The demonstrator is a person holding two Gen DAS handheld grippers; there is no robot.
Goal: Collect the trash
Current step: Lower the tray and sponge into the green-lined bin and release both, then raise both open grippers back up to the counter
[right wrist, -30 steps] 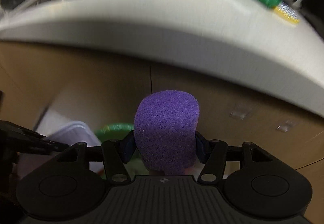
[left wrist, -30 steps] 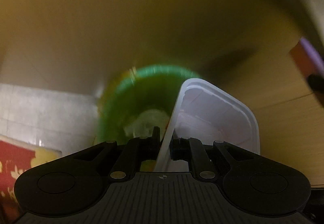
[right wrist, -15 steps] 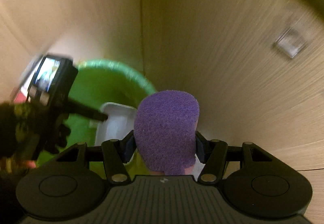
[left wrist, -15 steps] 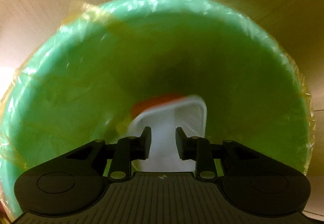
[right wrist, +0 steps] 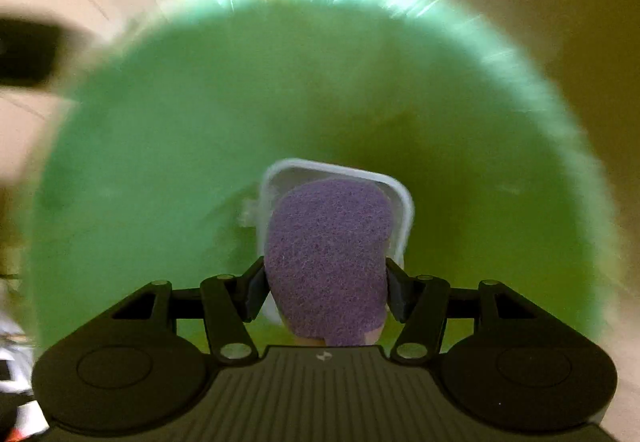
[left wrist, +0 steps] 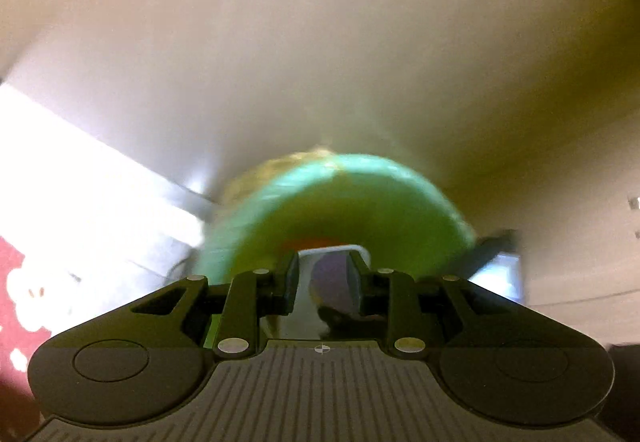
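Note:
A green trash bin point(right wrist: 160, 170) lined with a plastic bag fills the right wrist view. A clear plastic container point(right wrist: 402, 198) lies inside it. My right gripper point(right wrist: 326, 282) is shut on a purple sponge point(right wrist: 328, 254) and holds it over the bin's mouth, above the container. In the left wrist view the bin point(left wrist: 360, 194) sits lower and farther away, blurred. My left gripper point(left wrist: 324, 278) is open and empty, above the bin, with the container point(left wrist: 332, 252) and the purple sponge point(left wrist: 332, 278) showing between its fingers.
Beige wooden cabinet fronts point(left wrist: 320, 42) stand behind the bin. A bright tiled floor point(left wrist: 80, 182) and a red patterned mat point(left wrist: 16, 302) lie to the left. The left gripper shows as a dark blur point(right wrist: 28, 50) at the right view's upper left.
My left gripper let go of the clear container into the bin and pulled back up. My right gripper swung down with the purple sponge to just over the bin's mouth.

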